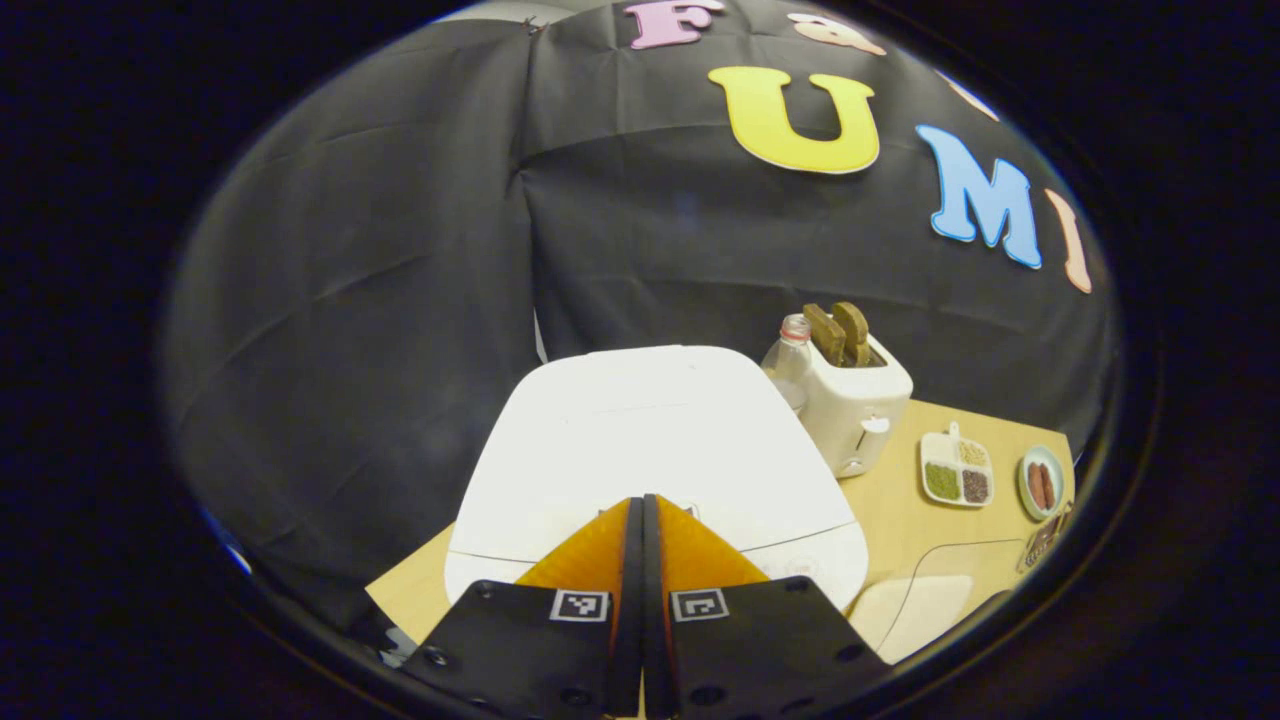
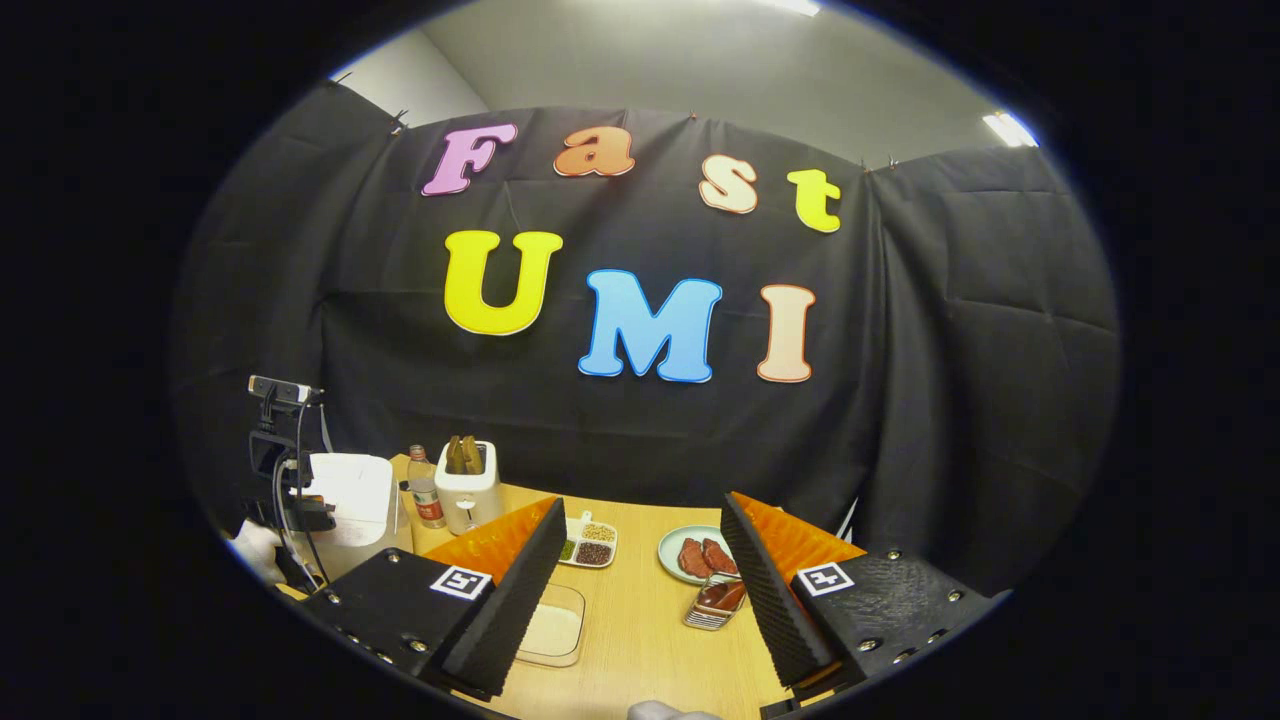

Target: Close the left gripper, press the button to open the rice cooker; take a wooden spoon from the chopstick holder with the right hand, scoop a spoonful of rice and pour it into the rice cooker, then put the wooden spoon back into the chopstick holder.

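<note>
White rice cooker (image 1: pixel 655 440): lid down, on the wooden table (image 1: pixel 905 510), just ahead of the left gripper (image 1: pixel 642 520).
Left gripper: fingers pressed together, tips over the cooker's front edge.
Right gripper (image 2: pixel 640 545): fingers wide apart, nothing between them.
Rice cooker from the right gripper view (image 2: pixel 350 500): far left, beside the toaster (image 2: pixel 468 495).

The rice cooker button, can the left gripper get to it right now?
Probably yes. The left gripper is shut, its fingertips poised over the front edge of the closed rice cooker, and nothing lies between them. The button itself is hidden behind the fingers.
</note>
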Demonstrator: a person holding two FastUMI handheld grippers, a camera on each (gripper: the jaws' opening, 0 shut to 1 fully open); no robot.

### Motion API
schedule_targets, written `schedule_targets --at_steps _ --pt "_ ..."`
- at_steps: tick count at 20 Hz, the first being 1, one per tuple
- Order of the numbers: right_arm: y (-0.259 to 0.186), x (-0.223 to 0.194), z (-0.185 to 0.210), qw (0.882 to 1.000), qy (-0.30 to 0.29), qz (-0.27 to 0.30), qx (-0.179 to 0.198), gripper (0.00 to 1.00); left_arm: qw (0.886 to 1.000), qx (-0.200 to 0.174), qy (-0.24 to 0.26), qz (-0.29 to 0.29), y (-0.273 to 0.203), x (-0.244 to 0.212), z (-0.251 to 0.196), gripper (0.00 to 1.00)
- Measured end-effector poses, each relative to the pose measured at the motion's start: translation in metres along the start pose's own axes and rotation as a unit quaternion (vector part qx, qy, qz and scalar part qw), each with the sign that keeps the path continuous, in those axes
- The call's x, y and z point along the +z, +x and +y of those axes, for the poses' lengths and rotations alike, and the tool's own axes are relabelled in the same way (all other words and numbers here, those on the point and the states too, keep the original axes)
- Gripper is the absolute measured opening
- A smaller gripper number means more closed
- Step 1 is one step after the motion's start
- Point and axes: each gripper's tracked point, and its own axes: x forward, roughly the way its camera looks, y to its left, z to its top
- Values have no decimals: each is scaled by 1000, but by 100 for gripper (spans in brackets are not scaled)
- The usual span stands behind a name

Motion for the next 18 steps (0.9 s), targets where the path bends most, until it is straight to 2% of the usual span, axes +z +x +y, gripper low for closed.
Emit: schedule_targets --at_steps 5,7,8,9,11,12,15,18 --pt "-4 -5 1 1000 -7 1 1 95 1000 1 -11 2 0 5 0 9" --pt "-4 -4 -2 1000 -10 -7 -3 95 999 6 11 -33 -6 23 1 9" --pt "-4 -4 -3 1000 -10 -11 -5 95 997 3 9 -78 -16 47 0 9" --pt "-5 -3 -2 1000 -7 -17 -3 95 993 -2 3 -122 -35 76 -5 9" --pt "-5 -1 0 1000 1 -24 -1 95 974 -4 -2 -226 -82 131 0 9" --pt "-5 -1 1 1000 2 -27 0 95 966 -27 -3 -257 -107 153 -7 9" --pt "-6 1 1 999 6 -34 0 95 945 -57 -3 -321 -191 174 -15 8" --pt "-5 5 2 999 22 -42 1 95 939 -93 -14 -330 -233 174 -22 8"
